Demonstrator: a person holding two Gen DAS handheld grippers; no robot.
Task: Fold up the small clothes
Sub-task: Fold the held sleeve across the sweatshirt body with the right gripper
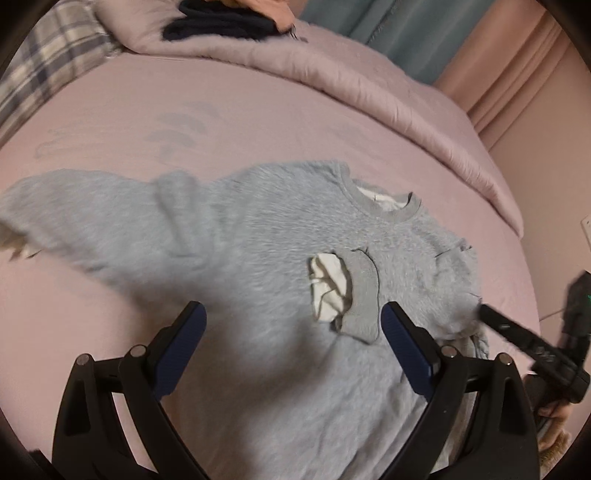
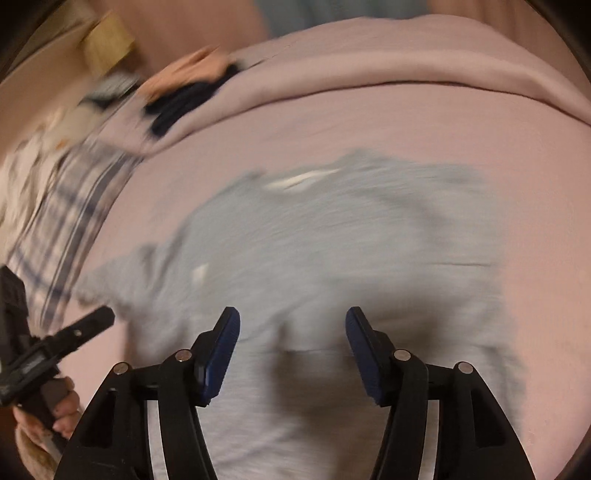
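Note:
A small light grey-blue sweatshirt (image 1: 258, 240) lies on the pink bed sheet (image 1: 184, 110). One sleeve is folded across the chest, its grey cuff (image 1: 360, 295) showing white lining. The other sleeve stretches out to the left. My left gripper (image 1: 291, 317) is open just above the shirt's body, holding nothing. The right gripper's finger (image 1: 517, 332) pokes in at the shirt's right edge. In the blurred right wrist view the sweatshirt (image 2: 332, 229) fills the middle, and my right gripper (image 2: 291, 325) is open above its lower part. The left gripper (image 2: 74, 332) shows at the left.
A rolled pink quilt (image 1: 332, 74) runs along the far side of the bed. Dark blue folded clothes (image 1: 221, 22) lie on it. A plaid cloth (image 1: 37, 74) lies at the far left. A curtain (image 1: 424, 33) hangs behind.

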